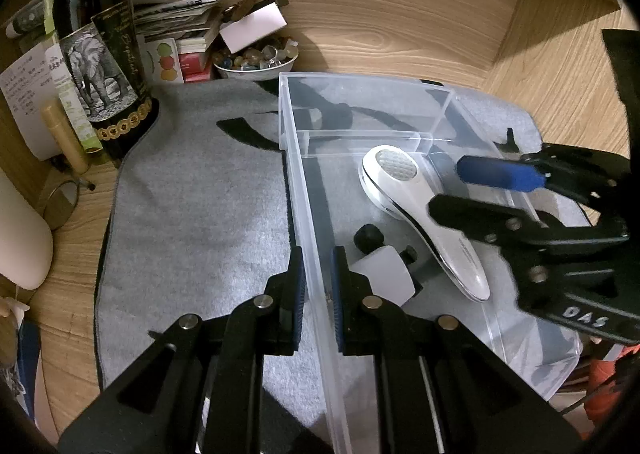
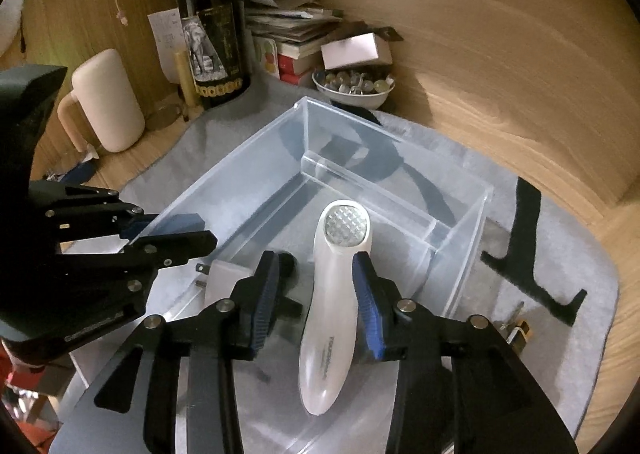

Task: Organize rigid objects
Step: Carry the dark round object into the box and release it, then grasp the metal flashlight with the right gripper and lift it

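A clear plastic bin stands on a grey mat. A white handheld device lies inside it, beside a white plug adapter. My left gripper is closed on the bin's left wall. My right gripper is open inside the bin, its fingers on either side of the white device's handle without touching it.
A dark wine bottle, stacked papers and a bowl of stones stand at the back by the wooden wall. A cream mug stands at left. A black bracket lies on the mat at right.
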`<state>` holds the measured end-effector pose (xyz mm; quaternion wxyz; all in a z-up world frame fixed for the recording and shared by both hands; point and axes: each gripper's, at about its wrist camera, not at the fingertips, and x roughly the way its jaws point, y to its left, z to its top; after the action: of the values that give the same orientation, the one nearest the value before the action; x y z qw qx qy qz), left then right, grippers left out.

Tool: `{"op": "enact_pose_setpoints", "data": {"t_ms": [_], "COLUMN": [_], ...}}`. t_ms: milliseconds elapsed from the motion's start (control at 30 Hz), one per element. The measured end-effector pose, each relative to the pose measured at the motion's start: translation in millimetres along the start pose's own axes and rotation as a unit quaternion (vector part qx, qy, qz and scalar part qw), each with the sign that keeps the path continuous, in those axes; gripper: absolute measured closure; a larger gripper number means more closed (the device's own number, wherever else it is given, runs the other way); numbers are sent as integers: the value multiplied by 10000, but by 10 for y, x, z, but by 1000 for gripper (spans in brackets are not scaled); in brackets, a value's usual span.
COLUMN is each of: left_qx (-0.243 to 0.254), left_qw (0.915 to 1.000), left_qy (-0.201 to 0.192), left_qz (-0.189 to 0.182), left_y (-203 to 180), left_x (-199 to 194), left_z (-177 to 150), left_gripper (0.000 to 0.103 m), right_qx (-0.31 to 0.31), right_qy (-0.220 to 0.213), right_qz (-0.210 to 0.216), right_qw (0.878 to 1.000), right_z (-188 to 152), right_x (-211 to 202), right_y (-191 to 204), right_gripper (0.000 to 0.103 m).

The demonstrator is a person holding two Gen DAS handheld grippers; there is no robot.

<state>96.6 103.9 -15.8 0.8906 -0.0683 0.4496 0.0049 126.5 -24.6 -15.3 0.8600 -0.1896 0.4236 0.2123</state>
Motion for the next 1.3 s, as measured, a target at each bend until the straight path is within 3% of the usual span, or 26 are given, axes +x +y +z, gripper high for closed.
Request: {"op": "enact_pose_setpoints", "data": {"t_ms": [100, 233, 633, 833, 1200, 1300], "left_qx": [-15, -6, 4, 5, -2, 11], "left_qw": [10000, 10000, 10000, 10000, 10000, 10000], "left_qy": [-2, -1, 2, 1, 2, 1], "left_qz": [-1, 3, 17, 18, 15, 25], "left_y": [9, 11, 19, 19, 26, 15], "left_x": [-6, -6, -6, -5, -5, -5], "left_z": [-5, -5, -9, -9, -7, -10], "left_gripper": [92, 92, 92, 92, 92, 92], "right_qx": [45, 173, 680, 1030, 1608, 1772], "right_qy": [-154, -454, -853, -611, 302, 389], "right_qz": [-24, -117, -646, -873, -1214, -1062], "right_qw": [9999, 9988, 9919, 9890, 9790, 9777], "right_z": [-3, -18, -229, -479, -1007, -1077], "right_x": [-117, -317, -750, -717, -311, -266], "right_y": [-32, -116, -530, -806, -1263, -1352], "right_gripper": [67, 54, 54, 54, 54, 54]}}
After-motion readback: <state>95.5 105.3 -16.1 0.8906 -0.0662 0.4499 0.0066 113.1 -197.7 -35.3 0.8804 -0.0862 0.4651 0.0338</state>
